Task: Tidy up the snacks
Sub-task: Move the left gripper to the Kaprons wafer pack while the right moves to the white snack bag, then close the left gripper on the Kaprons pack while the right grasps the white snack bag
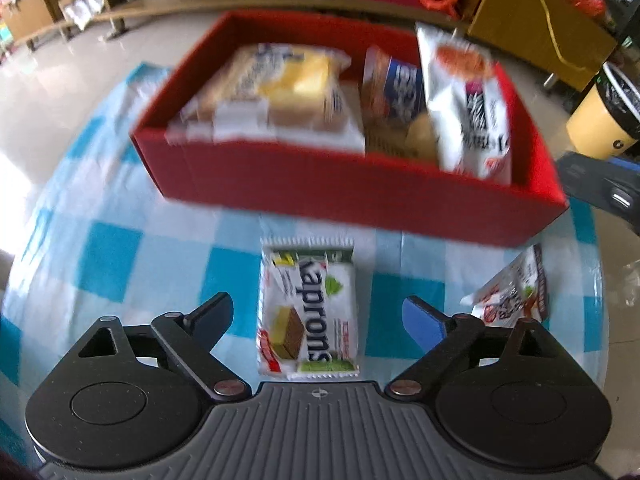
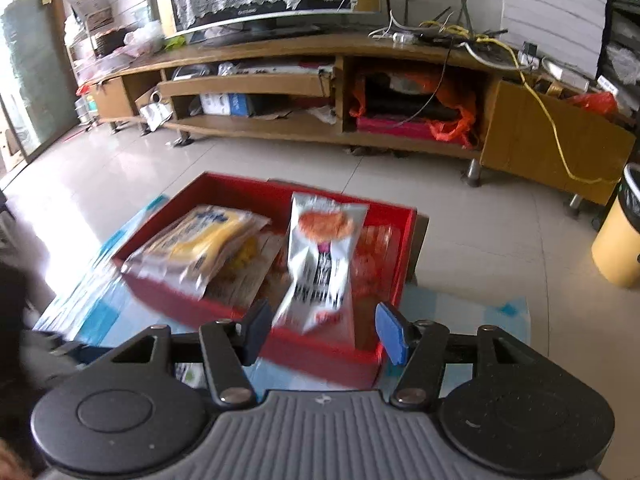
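The red box (image 1: 352,196) fills the upper middle of the left wrist view, already stacked with packets, on the blue-checked cloth (image 1: 112,264). Below it, centre frame, the Naprons wafer pack (image 1: 308,308) lies flat on the cloth, its long axis running up the frame, in line with the left gripper (image 1: 320,316), whose jaws are spread wide on either side without touching it. The right gripper (image 2: 320,330), partly spread and holding nothing, hangs over the box's near wall, so the left is likely the nearer.
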